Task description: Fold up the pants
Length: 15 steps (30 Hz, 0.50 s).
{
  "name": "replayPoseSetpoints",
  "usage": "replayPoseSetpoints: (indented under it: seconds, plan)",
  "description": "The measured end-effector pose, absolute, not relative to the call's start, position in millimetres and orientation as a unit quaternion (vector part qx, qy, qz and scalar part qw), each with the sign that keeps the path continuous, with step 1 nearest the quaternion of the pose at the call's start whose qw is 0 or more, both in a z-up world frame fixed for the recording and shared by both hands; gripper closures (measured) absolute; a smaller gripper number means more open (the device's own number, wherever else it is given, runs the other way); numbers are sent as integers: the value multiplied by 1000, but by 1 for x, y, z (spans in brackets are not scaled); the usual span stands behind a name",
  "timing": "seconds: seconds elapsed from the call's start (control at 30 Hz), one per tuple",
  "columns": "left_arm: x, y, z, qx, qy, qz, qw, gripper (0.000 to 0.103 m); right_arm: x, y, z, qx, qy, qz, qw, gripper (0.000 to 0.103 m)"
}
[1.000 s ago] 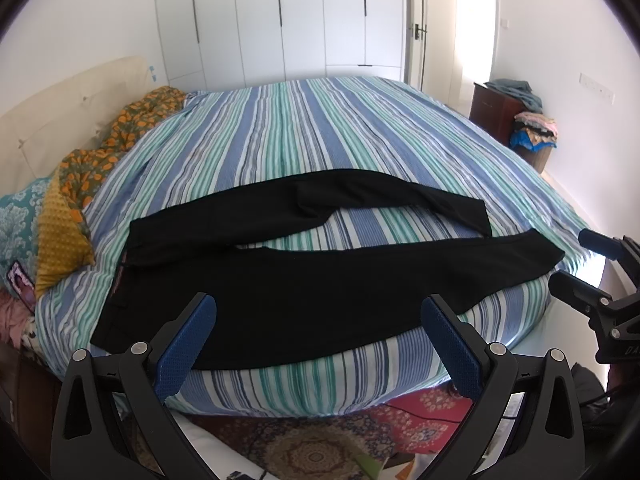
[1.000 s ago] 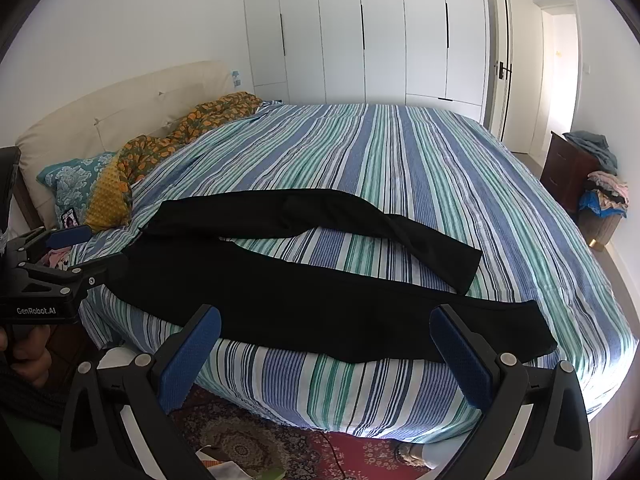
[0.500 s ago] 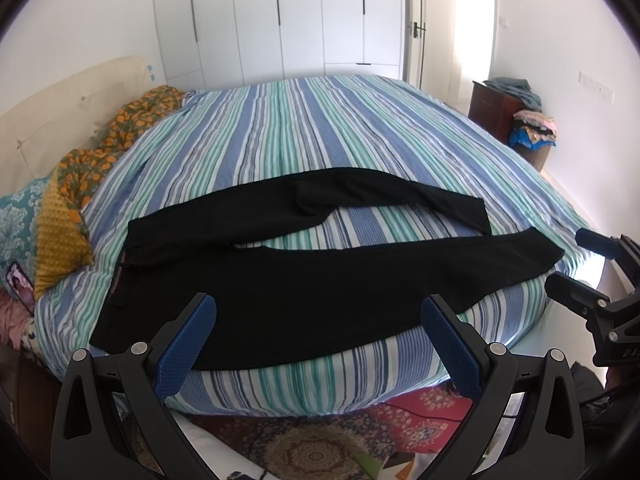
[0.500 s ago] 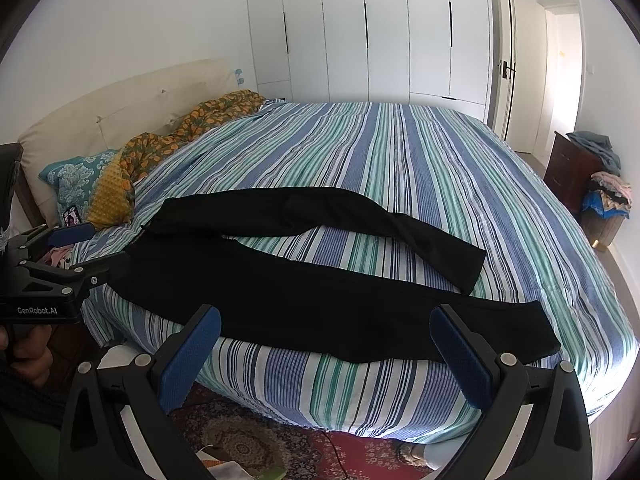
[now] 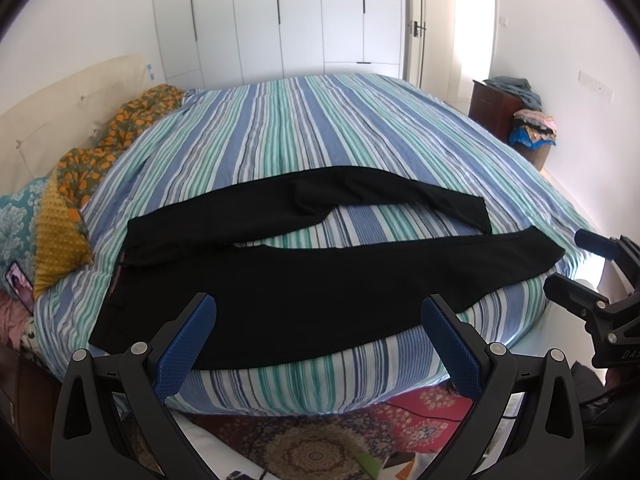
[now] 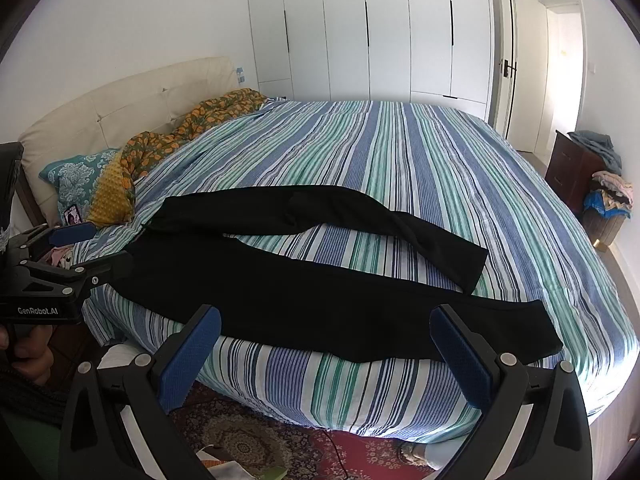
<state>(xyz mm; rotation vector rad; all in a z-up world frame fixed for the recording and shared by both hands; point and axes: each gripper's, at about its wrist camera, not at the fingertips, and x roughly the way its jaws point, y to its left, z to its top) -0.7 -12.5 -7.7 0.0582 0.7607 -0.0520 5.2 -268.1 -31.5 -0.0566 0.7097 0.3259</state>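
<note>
Striped bed [image 5: 320,128] filled most of both views, pillows and orange blanket [image 6: 180,136] at the head end. Black pants [image 5: 320,280] lay flat along the near edge, waistband toward the pillows, legs splayed apart in a narrow V, far leg [image 6: 320,212] kinked midway. No fold made yet; judged the task at its start, everything left. Left gripper [image 5: 320,332] hung off the bedside, jaws wide apart, empty. Right gripper [image 6: 324,344] likewise, spread wide, nothing held, clear of the cloth.
</note>
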Motion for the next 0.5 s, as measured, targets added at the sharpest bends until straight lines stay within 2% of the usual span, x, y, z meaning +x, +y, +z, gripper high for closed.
replayPoseSetpoints:
  seconds: [0.5]
  plan:
    - [-1,-9,-11,34,364,-14,931,1,5,-268,-34,-27,345,160,925,0]
